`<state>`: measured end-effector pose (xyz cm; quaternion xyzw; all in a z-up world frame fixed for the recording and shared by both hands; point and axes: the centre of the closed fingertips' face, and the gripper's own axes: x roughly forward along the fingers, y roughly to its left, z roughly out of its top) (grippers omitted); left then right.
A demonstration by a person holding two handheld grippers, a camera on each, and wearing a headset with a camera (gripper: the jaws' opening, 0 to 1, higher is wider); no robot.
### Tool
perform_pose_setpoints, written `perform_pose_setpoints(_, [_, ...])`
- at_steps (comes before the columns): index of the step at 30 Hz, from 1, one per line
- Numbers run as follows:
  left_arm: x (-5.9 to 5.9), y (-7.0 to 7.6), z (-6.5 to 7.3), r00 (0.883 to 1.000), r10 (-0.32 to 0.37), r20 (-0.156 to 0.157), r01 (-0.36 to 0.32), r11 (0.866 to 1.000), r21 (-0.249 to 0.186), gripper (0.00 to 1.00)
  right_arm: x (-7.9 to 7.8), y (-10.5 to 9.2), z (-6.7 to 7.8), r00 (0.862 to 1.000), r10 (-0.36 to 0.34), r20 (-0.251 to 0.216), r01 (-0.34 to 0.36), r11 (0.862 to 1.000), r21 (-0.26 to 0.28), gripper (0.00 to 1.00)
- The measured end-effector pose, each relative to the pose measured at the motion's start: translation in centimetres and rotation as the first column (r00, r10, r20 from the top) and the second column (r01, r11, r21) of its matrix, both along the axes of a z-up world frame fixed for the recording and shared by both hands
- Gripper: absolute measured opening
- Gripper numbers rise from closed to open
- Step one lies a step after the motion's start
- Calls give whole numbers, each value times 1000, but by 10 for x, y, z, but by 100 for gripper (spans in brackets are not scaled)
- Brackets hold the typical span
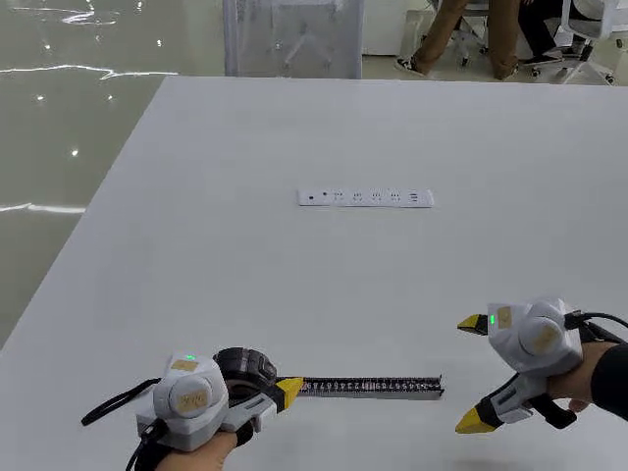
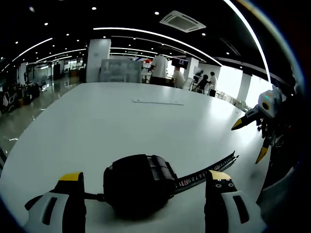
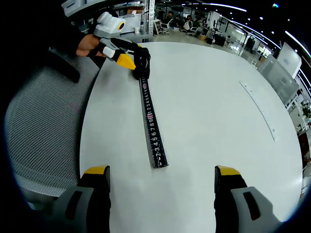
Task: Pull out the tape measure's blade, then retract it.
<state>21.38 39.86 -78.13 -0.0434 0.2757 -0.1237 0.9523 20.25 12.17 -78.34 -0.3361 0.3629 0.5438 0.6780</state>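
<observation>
The black tape measure case rests near the table's front edge, between the jaws of my left gripper. In the left gripper view the case sits with a gap to each yellow-tipped finger, so this gripper is open. The blade lies pulled out flat on the table, pointing right. Its end stops just ahead of my right gripper. That gripper is open and holds nothing. A black strap trails left from the case.
A white power strip lies mid-table, beyond the blade. The table's left edge drops to a glossy floor. A clear plastic cart stands past the far edge, and seated people are at the back right.
</observation>
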Motion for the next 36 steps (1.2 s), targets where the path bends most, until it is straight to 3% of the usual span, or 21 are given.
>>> perform_pose_setpoints(6, [1,-2,1,1000,-10,18,10,1000,4,100,-1,8,-11,996,71,-55,-73,997,-35,72])
perform_pose_setpoints(10, [1,-4,2,999,-24,31,24,1000,13,100,-4,11,-17,989,104,-104,-109,993,-50,51])
perform_pose_setpoints(15, [0,-5,0,999,-26,29,25,1000,10,100,-6,10,-26,983,127,-129,-136,988,-68,36])
perform_pose_setpoints(36, [1,-4,2,999,-31,34,30,999,18,100,-3,10,-40,976,170,-139,-184,978,-96,15])
